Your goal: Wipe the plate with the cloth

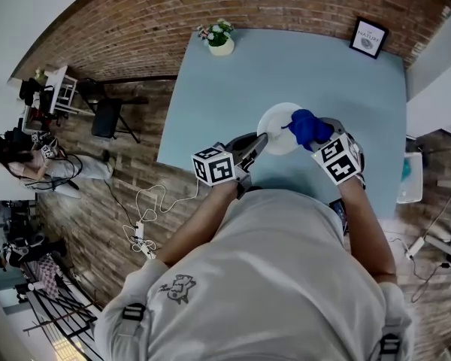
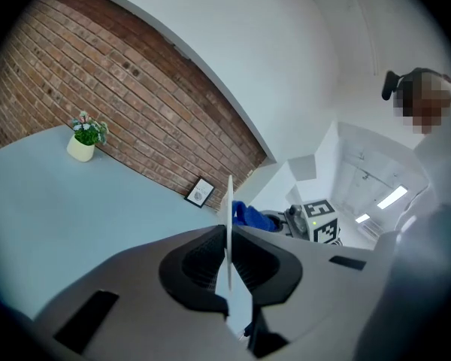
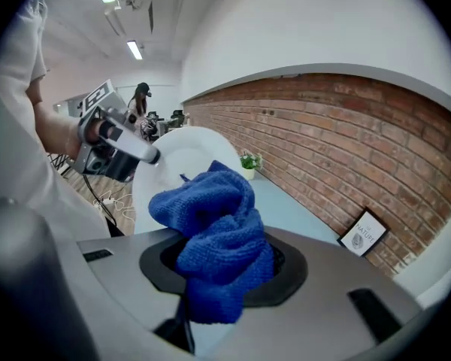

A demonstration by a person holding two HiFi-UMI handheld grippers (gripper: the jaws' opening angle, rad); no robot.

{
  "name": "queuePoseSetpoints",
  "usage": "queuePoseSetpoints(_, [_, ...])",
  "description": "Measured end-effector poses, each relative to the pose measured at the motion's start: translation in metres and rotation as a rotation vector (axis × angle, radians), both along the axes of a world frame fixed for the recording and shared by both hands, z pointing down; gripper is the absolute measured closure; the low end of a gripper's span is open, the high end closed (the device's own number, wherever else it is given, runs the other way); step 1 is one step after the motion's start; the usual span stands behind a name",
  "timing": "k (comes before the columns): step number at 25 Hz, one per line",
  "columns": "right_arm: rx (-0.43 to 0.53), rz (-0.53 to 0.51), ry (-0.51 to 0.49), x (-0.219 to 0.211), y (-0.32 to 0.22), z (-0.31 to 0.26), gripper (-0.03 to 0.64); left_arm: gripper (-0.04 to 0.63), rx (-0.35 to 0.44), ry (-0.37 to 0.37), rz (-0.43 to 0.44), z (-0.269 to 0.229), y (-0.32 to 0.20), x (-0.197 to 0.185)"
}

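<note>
My left gripper: jaws nearly together, pinched on the rim of the plate, which runs edge-on between the pads.
My right gripper: closed on a bunched blue cloth; most of the wad spills out forward past the jaws.
Where the plate is: lifted off the table and held on edge in front of me, its white face turned toward my right gripper.
Where the cloth is: in the head view it overlaps the right side of the plate's face. It is at the face or just short of it; I cannot tell whether it presses on it.
Done so far, as I judge it: both pick-ups are finished, plate in one gripper and cloth in the other, and the two have been brought together.
Wiping itself: either starting or under way. The face looks plain white with no mark or wet patch I can make out, so I cannot say how much has been covered.
Left to do, as I judge it: rub the cloth across the whole face, perhaps the back too, then set the plate down.
Table: pale blue, beneath the plate.
Far edge: a small flower pot and a framed picture, well apart from my work.
</note>
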State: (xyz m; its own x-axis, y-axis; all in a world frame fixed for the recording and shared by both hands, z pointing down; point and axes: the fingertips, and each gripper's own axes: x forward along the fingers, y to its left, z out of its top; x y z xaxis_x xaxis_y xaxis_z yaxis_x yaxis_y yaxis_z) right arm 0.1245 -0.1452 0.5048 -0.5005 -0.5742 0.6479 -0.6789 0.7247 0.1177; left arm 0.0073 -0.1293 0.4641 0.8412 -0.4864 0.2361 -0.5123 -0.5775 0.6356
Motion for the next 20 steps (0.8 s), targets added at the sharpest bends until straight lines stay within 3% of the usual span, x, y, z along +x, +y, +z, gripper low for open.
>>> queuePoseSetpoints(4, [0.087,0.008,0.009,-0.001,-0.016,-0.029,0.489,0.572,-0.007,0.000,0.047,0.002,0.006,0.016])
queuePoseSetpoints(9, [0.163,-0.078,-0.005,-0.038,-0.012,-0.056,0.489,0.572,-0.008,0.019,0.074,-0.002,0.006,0.027])
queuePoseSetpoints(15, [0.133,-0.201,0.002,-0.078,0.016,-0.048,0.489,0.572,0.021,0.037,0.031,-0.013,-0.004,0.014])
queuePoseSetpoints(20, [0.023,-0.223,-0.007,-0.080,0.033,-0.013,0.489,0.577,0.059,0.029,-0.038,-0.019,-0.020,-0.008])
